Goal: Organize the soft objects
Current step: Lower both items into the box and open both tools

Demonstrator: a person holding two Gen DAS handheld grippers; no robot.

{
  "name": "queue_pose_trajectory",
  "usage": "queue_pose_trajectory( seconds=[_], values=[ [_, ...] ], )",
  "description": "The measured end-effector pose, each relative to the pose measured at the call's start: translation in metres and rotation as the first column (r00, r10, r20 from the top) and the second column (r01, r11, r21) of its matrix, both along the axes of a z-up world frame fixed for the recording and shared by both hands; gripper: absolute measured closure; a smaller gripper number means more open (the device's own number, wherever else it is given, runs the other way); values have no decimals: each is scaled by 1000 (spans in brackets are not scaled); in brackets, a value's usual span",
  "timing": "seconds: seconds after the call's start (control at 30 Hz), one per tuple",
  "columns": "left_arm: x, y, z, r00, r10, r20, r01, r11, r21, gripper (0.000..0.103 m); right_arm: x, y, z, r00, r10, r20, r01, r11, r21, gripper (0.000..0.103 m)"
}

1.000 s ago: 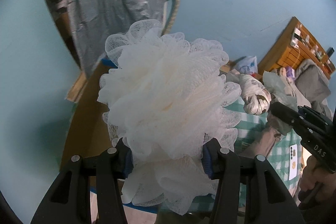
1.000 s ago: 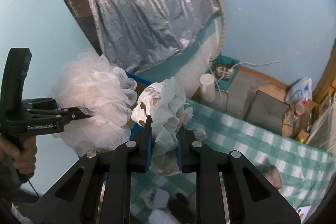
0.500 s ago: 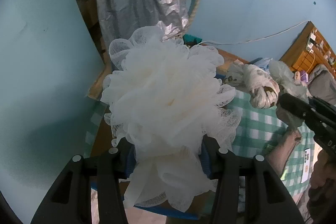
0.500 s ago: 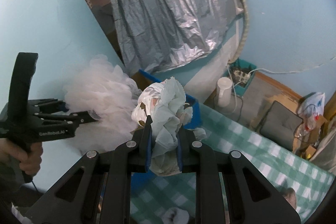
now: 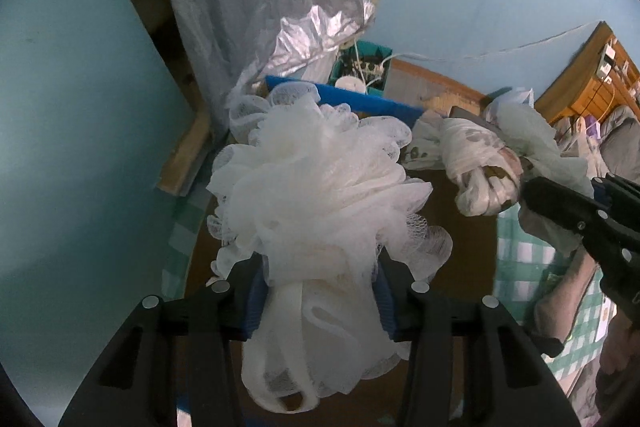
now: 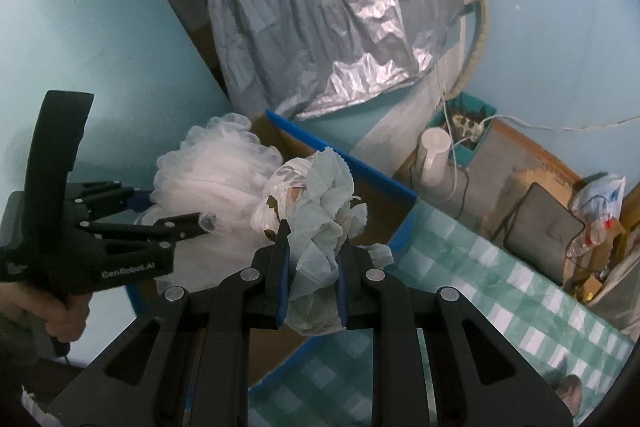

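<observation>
A fluffy white mesh bath pouf [image 5: 316, 187] fills the left wrist view. My left gripper [image 5: 320, 267] grips its lower part, and its jaws are closing, the blue pads pressing into the mesh. My right gripper [image 6: 314, 239] is shut on a crumpled bundle of pale cloth and plastic [image 6: 316, 195]. Both hang side by side over a cardboard box with a blue rim [image 6: 340, 155]. In the right wrist view the left gripper [image 6: 176, 207] and the pouf [image 6: 216, 179] are at the left. The bundle [image 5: 476, 167] shows at the right of the left wrist view.
A green checked tablecloth [image 6: 480, 267] lies to the right of the box. Behind it hang a silver foil sheet [image 6: 340, 27] and blue walls. A white cylinder [image 6: 432, 159] and a teal crate of cables [image 6: 464, 131] sit on the floor. A wooden shelf [image 5: 592, 75] stands far right.
Both grippers have sunk and moved forward with their loads, so the blue-rimmed box now lies under them. The left jaws have narrowed on the pouf.
</observation>
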State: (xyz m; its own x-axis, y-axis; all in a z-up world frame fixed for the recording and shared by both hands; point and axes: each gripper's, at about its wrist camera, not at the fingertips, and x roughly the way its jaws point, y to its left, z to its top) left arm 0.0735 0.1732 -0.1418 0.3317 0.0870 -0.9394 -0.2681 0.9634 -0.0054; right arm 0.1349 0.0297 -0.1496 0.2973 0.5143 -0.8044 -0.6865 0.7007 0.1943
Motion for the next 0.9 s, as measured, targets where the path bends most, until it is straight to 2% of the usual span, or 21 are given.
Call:
queue_pose_trajectory(
  seconds=[0.27, 0.37, 0.4, 0.43, 0.47, 0.5, 0.53, 0.83, 0.9],
  values=[
    [10, 5, -15, 999, -35, 3, 35, 999, 5, 59, 11, 20, -22, 999, -25, -42, 24, 999, -39, 84],
    [13, 8, -16, 999, -40, -5, 40, 999, 15, 56, 13, 24, -25, 998, -44, -48, 42, 998, -47, 81],
    [13, 9, -15, 999, -41, -4, 41, 999, 12, 54, 14, 25, -26, 997, -51, -52, 48, 998, -46, 76],
    [12, 11, -14, 999, -38, -2, 38, 999, 13, 52, 14, 26, -26, 997, -55, -57, 52, 998, -46, 62],
    [11, 11, -13, 999, -34, 1, 34, 999, 16, 50, 13, 26, -25, 997, -60, -54, 58, 997, -46, 53],
    [9, 12, -11, 1000, -30, 4, 30, 999, 18, 48, 12, 26, -23, 997, -64, -42, 62, 997, -45, 38],
    [8, 13, -10, 1000, -28, 6, 28, 999, 17, 47, 9, 26, -20, 998, -61, -23, 60, 997, -39, 36],
    [-6, 15, -1, 1000, -8, 15, 8, 1000, -3, 46, 3, 22, -8, 997, -71, -10, 70, 997, -32, 32],
    [-10, 15, 2, 1000, -8, 19, 8, 1000, -9, 39, 1, 19, -4, 997, -77, -9, 77, 997, -26, 32]
  ],
)
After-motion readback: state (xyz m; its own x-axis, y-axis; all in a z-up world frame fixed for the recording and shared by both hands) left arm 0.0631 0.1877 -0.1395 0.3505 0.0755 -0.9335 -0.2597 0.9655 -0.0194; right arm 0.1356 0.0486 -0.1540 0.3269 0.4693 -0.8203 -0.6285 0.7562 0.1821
